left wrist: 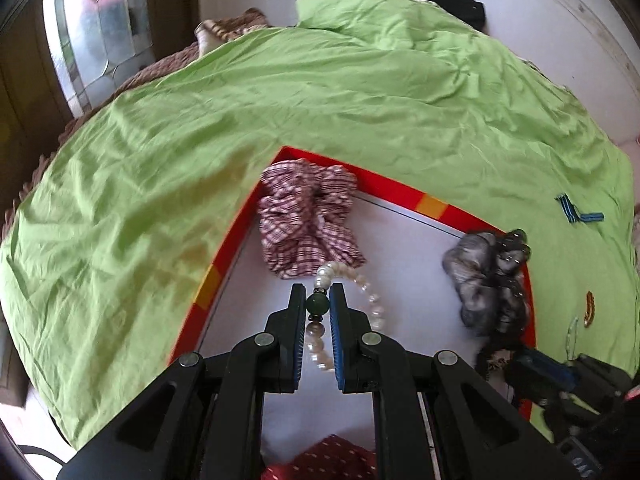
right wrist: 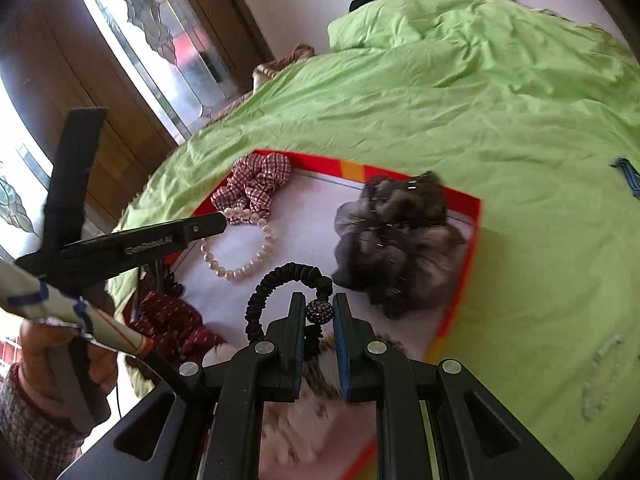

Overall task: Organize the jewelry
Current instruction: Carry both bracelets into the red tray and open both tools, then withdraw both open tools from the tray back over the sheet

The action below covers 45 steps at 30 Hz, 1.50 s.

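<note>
A red-rimmed box lid with a white floor (left wrist: 404, 240) (right wrist: 320, 200) lies on a green bedsheet. My left gripper (left wrist: 317, 300) is shut on the green bead of a pearl bracelet (left wrist: 374, 300), held over the tray near a red checked scrunchie (left wrist: 308, 220) (right wrist: 256, 184). In the right wrist view the pearl bracelet (right wrist: 240, 268) hangs from the left gripper's finger (right wrist: 200, 230). My right gripper (right wrist: 319, 308) is shut on the sparkly bead of a black elastic hair band (right wrist: 276, 276). A grey scrunchie (left wrist: 484, 276) (right wrist: 396, 240) sits at the tray's right side.
The green sheet (left wrist: 360, 100) covers the bed. On it to the right lie a blue ribbon clip (left wrist: 576, 212), a small gold piece (left wrist: 589, 309) and a pale beaded strand (right wrist: 600, 376). A dark red dotted scrunchie (right wrist: 176, 320) lies at the tray's near-left. A person's hand (right wrist: 44, 360) grips the left tool.
</note>
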Motion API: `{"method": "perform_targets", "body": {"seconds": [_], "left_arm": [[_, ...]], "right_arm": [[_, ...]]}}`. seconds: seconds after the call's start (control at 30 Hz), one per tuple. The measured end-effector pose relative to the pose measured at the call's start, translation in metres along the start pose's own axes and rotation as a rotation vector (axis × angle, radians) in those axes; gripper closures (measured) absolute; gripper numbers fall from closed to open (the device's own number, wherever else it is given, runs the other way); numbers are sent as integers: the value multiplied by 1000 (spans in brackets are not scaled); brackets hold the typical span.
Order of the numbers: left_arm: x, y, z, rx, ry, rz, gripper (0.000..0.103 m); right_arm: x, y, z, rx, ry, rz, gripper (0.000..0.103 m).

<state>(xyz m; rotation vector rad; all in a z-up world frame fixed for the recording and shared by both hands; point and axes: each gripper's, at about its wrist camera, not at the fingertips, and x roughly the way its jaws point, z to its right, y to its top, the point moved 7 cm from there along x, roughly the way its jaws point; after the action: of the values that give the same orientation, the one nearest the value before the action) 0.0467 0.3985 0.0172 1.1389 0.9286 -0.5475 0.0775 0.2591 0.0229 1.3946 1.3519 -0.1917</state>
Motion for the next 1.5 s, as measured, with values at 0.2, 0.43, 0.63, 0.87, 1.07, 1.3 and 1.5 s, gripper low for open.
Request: {"method": "perform_targets", "body": {"seconds": [0.2, 0.43, 0.63, 0.87, 1.07, 1.3, 1.5], "left_arm": [[-5, -1, -1, 1, 6, 26, 91], [-41, -1, 8, 15, 27, 108, 74], [-95, -9, 31, 27, 34, 205, 62], [-128, -27, 103, 84, -60, 231, 62], [-129, -59, 197, 184, -133, 196, 61], [-99, -93, 285, 305, -147, 133, 60], [-67, -109, 317, 340, -130, 77, 60]], "right_arm": [[23, 2, -5, -7, 8, -22, 87], [-10, 6, -2, -4, 14, 50, 72], [-67, -4, 27, 18, -31, 119, 68], [-120, -46, 96, 120, -119, 121, 68], [-162, -84, 152, 159, -223, 132, 68], [-191, -106, 223, 247, -288, 173, 68], [-200, -112, 268, 313, -315, 210, 67]]}}
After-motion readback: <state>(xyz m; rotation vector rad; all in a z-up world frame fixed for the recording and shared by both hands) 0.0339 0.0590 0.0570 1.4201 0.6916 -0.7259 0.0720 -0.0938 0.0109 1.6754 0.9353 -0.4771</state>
